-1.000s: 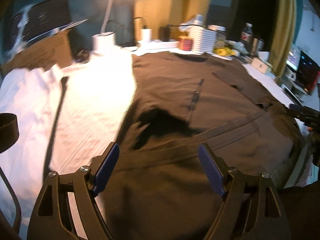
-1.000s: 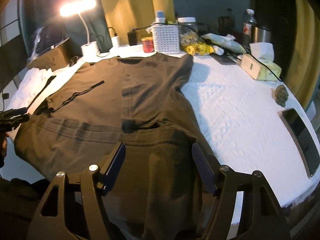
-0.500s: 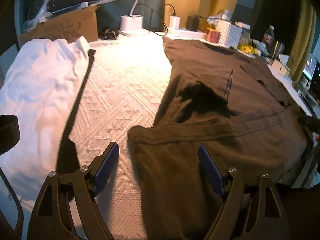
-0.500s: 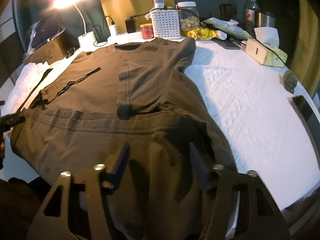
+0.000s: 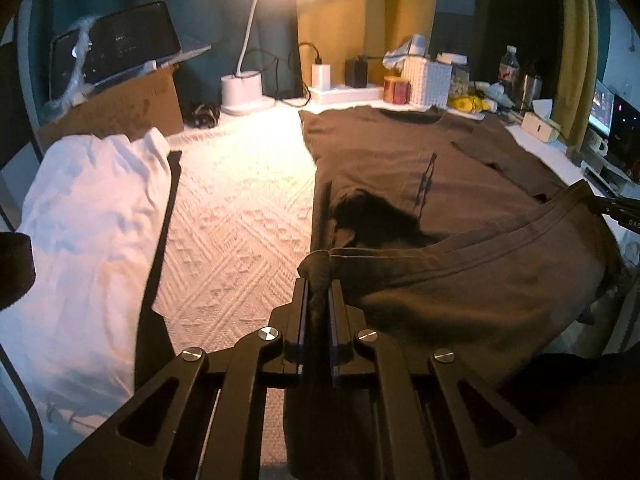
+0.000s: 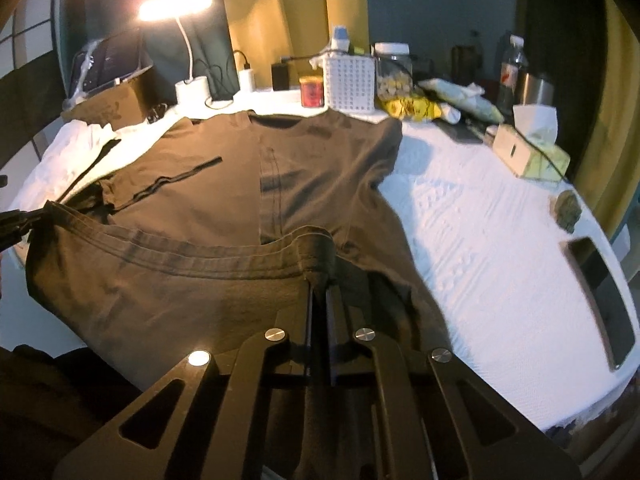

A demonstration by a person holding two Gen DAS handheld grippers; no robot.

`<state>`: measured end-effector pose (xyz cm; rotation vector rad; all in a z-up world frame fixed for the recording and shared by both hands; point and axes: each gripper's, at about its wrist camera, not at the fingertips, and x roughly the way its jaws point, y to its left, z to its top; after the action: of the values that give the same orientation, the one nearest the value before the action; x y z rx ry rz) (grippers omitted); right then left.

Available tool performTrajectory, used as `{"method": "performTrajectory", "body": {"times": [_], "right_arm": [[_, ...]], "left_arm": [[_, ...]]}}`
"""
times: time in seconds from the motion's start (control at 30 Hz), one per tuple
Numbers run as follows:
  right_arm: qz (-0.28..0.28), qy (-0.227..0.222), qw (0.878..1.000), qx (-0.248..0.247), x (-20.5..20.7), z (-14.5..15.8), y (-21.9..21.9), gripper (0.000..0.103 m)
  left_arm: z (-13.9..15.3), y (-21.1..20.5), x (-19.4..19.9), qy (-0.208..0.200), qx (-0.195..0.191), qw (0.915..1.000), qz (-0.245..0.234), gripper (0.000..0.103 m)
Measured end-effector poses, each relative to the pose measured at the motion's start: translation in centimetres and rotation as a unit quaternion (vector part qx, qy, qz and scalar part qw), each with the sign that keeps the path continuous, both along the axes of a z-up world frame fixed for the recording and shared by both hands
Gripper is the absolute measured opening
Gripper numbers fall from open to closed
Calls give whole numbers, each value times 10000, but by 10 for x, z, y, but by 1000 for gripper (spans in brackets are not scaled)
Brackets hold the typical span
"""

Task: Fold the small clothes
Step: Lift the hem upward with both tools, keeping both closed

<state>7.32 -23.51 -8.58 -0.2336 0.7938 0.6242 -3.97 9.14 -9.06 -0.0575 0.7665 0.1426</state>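
Surface: white textured cloth (image 6: pixel 480 248) is covering the table, lit warm by a desk lamp (image 5: pixel 256 40) at the far edge.
Left gripper (image 5: pixel 318 292): its jaws are closing — pads pinching a bunched corner of the brown T-shirt's (image 5: pixel 420 160) hem right between them, only a narrow slit of cloth showing.
Right gripper (image 6: pixel 319 288): its jaws are squeezed nearly together and biting on the opposite hem corner, the fabric puckering just ahead of the tips.
Hem: it is stretching sideways from each pair of jaws toward the other gripper — lifted off the table and sagging a little in between.
Shirt body: it is lying flat ahead of both jaws, collar at the far end, sleeves already folded inward.
Left of the left jaws: bare cloth, then a crumpled white garment (image 5: pixel 88 216) with a dark strip along its edge.
Right of the right jaws: open cloth, and well apart a dark phone (image 6: pixel 600 292) is lying near the table's edge, with a small greenish object beyond it.
Far beyond the jaws: a white basket (image 6: pixel 350 84), a red tin (image 6: pixel 312 91), a jar, a bottle (image 6: pixel 509 76), a tissue box (image 6: pixel 532 152) and a cardboard box (image 5: pixel 116 108) carrying a tablet are lining the back.
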Motion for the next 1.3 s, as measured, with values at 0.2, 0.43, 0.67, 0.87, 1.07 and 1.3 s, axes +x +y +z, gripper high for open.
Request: {"method": "performTrajectory", "body": {"times": [0.2,0.43,0.67,0.87,1.07,1.3], "right_arm": [[-18,-85,9998,158,-8,13,-12,7],[-161,-254,9992,272,-10,27,-26,4],[-325,-390,9979,400,-4,36,-39,1],[-345,59,9985,432,7,15,-39,1],[-297,428,9985,175,16,-11,-26,51],[-376,554,9978,-27,23,-34,-18,51]], "left_arm": [[15,-3,-12,-167,35,9999,18,7],[25,-6,-14,-328,60,9994,24,7],[37,-4,-7,-491,167,9987,33,4],[26,4,-1,-297,5,9995,133,4],[15,6,4,-60,-137,9997,199,6],[-6,11,9,352,-143,9986,370,44]]}}
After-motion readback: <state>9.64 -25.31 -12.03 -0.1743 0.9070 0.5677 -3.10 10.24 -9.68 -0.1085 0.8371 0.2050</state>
